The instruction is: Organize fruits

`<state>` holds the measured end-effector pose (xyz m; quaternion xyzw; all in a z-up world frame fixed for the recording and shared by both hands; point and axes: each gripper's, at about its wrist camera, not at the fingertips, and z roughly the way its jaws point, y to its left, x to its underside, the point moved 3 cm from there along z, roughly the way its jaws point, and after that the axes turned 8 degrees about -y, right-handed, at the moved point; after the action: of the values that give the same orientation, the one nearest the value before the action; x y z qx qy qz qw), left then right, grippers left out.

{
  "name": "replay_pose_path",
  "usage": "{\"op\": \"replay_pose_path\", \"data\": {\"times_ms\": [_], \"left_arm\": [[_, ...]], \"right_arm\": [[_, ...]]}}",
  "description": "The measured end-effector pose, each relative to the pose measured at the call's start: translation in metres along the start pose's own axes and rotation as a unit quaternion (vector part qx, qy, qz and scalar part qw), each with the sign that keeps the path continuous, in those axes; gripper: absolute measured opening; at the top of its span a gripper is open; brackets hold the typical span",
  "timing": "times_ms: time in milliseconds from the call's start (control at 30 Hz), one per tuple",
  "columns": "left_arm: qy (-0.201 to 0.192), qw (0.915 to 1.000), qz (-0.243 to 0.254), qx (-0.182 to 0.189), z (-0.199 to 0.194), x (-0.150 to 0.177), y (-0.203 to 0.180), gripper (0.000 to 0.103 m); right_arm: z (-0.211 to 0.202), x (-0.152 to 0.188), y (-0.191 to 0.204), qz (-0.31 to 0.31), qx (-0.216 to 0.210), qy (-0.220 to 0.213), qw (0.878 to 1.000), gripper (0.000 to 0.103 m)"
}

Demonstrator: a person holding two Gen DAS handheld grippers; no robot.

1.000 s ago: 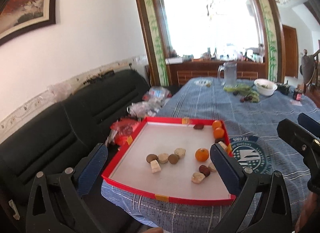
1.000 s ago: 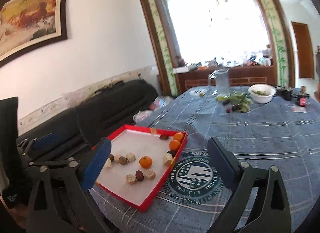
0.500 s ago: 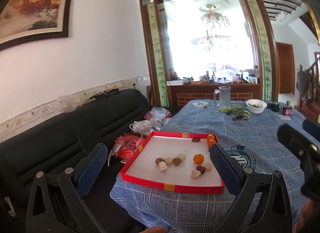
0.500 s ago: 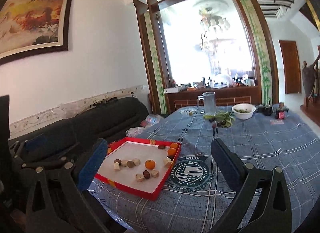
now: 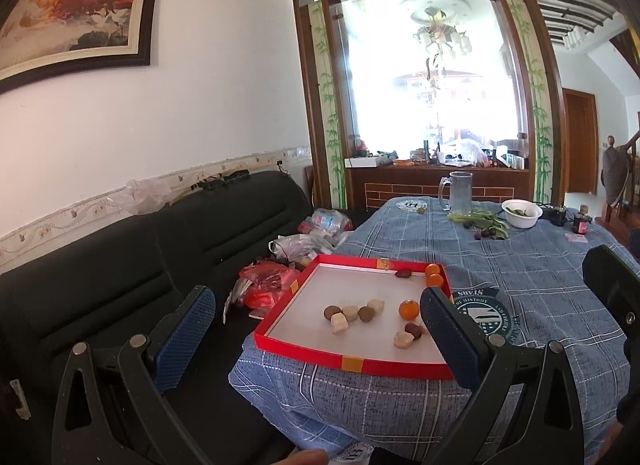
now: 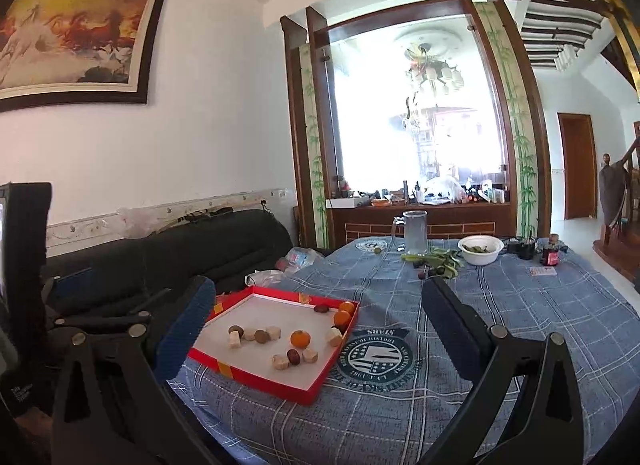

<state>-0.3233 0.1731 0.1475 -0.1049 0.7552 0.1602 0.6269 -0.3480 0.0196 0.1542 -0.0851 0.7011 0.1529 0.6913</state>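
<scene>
Sitting in the red tray [image 5: 352,364] at the near corner of the blue-clothed table [image 5: 540,285], the fruits are scattered: one orange [image 5: 409,309] mid-tray, two more oranges [image 5: 433,275] in the far right corner, pale and brown pieces [image 5: 352,312] loose between. Both claws hang off the table edge, left gripper [image 5: 316,329] and right gripper [image 6: 316,321] spread wide, holding nothing. By my reading, no pick has begun; next comes reaching in and choosing one piece.
</scene>
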Motion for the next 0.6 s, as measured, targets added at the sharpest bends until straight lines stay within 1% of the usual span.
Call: {"op": "replay_pose_path", "data": {"times_ms": [200, 333, 600], "left_arm": [[0.004, 0.9999, -0.009, -0.004, 0.0001, -0.0002, 0.0059, 0.103], [0.008, 1.0, -0.004, -0.003, 0.0021, 0.0021, 0.004, 0.103], [0.013, 0.9999, -0.003, -0.003, 0.0016, 0.0033, 0.0043, 0.103]], "right_arm": [[0.0027, 0.0032, -0.0037, 0.013, -0.002, 0.012, 1.0, 0.103], [0.0026, 0.0047, -0.0025, 0.014, -0.004, 0.016, 1.0, 0.103], [0.0011, 0.0056, 0.0008, 0.008, -0.007, 0.015, 1.0, 0.103]]}}
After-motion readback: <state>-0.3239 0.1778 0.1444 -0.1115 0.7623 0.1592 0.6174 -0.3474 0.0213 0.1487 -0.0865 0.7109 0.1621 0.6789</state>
